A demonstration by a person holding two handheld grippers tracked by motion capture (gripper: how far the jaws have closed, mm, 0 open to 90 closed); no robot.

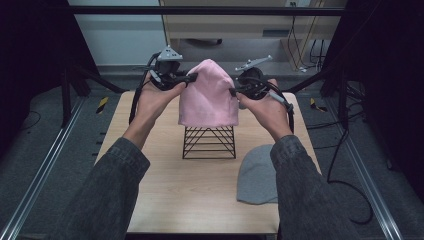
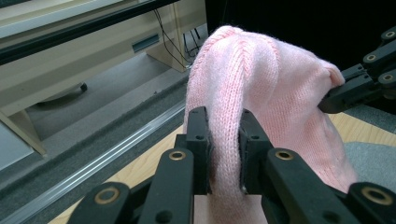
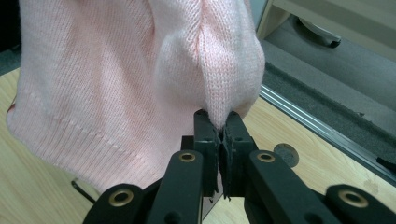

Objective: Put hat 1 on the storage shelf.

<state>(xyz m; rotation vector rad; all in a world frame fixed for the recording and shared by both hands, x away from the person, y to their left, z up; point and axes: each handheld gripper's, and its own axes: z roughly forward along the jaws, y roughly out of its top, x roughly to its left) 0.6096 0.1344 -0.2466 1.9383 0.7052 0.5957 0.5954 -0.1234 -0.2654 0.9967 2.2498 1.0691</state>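
Note:
A pink knit beanie (image 1: 208,95) hangs over the top of a black wire stand (image 1: 209,142) in the middle of the table. My left gripper (image 1: 190,78) is shut on a fold of the beanie's left side (image 2: 225,140), with thick knit bunched between the pads. At the beanie's right side, my right gripper (image 1: 234,91) pinches a thin fold (image 3: 219,109). The right gripper's black jaws (image 2: 359,86) also appear across the beanie in the left gripper view. Both hands hold the beanie at about mid height, its hem loose over the stand.
A grey beanie (image 1: 256,175) lies flat on the wooden table (image 1: 165,190) at the front right, partly under the right sleeve. Metal rails (image 1: 45,165) run along both sides of the table. Cables trail on the floor at the right.

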